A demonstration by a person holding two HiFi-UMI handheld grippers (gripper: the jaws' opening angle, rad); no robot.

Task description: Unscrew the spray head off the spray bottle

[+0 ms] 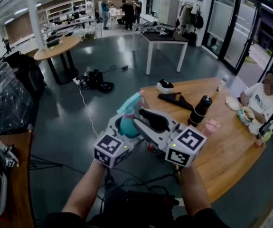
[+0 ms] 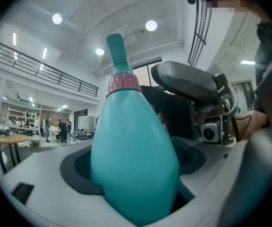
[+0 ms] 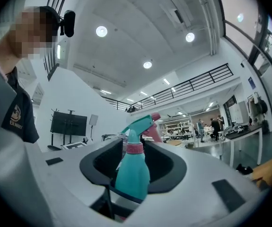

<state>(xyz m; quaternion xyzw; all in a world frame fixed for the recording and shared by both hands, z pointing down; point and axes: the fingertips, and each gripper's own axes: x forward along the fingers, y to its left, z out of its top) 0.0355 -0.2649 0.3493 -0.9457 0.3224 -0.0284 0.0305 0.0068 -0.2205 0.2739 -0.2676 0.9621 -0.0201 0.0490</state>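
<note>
Two grippers meet at a teal plastic spray bottle (image 1: 126, 126), held in the air beside a round wooden table (image 1: 226, 148). The left gripper (image 1: 125, 122) clamps its body. The right gripper (image 1: 146, 119) has its jaws apart, with the bottle between them and not pressed. The teal trigger spray head (image 3: 139, 123) sits on the neck.

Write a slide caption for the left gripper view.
Left gripper clamps the teal spray bottle by its body, pink collar and spray head rising toward the ceiling lights.
</note>
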